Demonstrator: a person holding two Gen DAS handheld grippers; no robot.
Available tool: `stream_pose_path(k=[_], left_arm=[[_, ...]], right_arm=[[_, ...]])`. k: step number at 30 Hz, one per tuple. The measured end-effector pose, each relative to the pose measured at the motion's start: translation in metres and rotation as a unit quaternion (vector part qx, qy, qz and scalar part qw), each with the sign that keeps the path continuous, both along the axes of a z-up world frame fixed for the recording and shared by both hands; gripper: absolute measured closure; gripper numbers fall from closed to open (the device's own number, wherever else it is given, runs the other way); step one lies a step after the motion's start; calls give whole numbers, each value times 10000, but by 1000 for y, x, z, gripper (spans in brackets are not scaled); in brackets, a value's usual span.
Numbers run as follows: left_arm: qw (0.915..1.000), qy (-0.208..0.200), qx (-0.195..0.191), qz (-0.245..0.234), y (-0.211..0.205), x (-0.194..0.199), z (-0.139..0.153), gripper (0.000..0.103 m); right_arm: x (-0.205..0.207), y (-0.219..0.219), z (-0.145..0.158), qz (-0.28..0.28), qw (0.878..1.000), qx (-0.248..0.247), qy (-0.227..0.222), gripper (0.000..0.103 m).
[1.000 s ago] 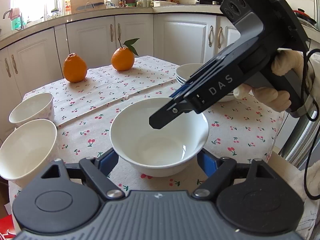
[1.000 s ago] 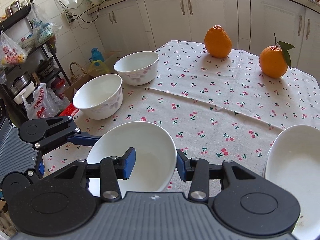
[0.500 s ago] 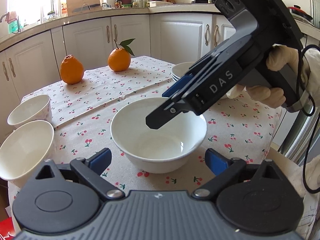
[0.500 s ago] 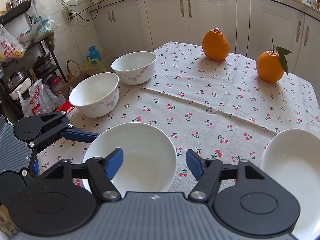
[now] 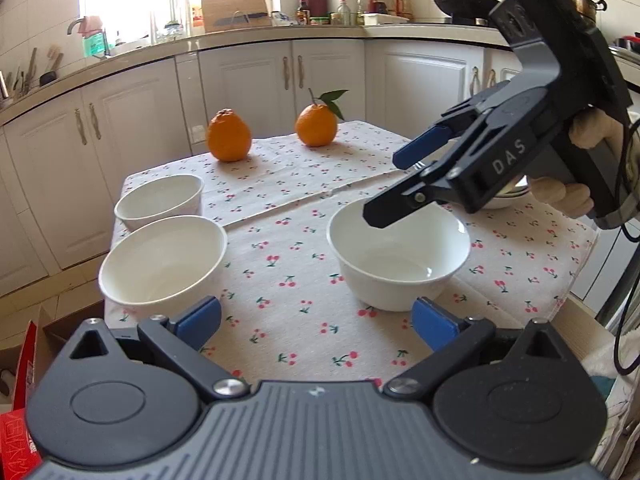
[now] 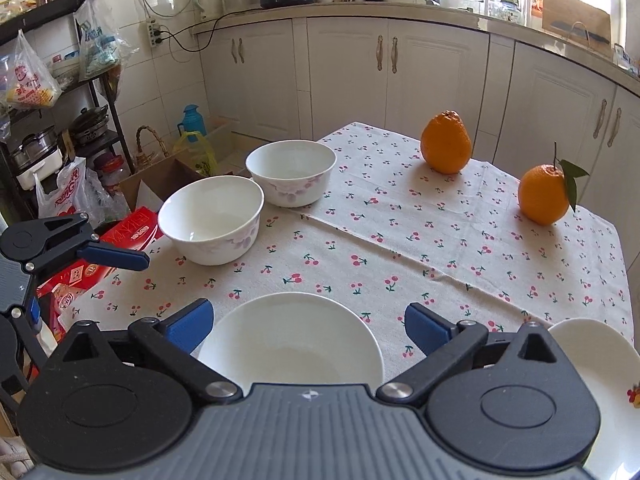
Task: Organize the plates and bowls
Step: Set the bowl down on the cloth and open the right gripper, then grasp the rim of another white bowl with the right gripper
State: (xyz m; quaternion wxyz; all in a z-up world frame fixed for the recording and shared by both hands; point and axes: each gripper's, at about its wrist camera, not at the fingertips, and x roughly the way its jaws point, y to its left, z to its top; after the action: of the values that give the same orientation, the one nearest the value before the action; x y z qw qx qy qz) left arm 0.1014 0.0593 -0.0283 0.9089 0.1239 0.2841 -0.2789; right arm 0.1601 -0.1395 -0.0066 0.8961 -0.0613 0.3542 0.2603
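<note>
A plain white bowl (image 5: 398, 256) stands alone on the cherry-print tablecloth (image 5: 288, 264); it also shows in the right wrist view (image 6: 290, 340). My left gripper (image 5: 316, 320) is open and empty, just short of it. My right gripper (image 6: 308, 326) is open and empty above the bowl's near rim; it shows from the side in the left wrist view (image 5: 394, 184). Two flower-patterned bowls (image 6: 212, 218) (image 6: 292, 178) sit at the table's left side. A stack of plates (image 6: 600, 384) lies at the right, mostly hidden behind the right gripper in the left wrist view.
Two oranges (image 6: 446, 142) (image 6: 544, 194) sit at the far side of the table. A red box (image 6: 116, 248) and bags lie on the floor past the left table edge. White cabinets (image 6: 340, 68) stand behind the table.
Both grippers have opened wide and pulled back from the plain bowl, which now stands free on the cloth. The left gripper has swung left, so the two patterned bowls show fully.
</note>
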Motion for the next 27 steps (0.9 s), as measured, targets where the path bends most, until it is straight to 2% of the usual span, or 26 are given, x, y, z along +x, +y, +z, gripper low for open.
stream_pose_path(k=[11,27], left_arm=[[9964,-243,181,787,39,25,-3,2],[9938,-195,91,1091,57,49,-7,2]], right_arm=[[15,47,10,419,9990,-3,-149,0],[40,76,5,403,9991,-133,73,0]])
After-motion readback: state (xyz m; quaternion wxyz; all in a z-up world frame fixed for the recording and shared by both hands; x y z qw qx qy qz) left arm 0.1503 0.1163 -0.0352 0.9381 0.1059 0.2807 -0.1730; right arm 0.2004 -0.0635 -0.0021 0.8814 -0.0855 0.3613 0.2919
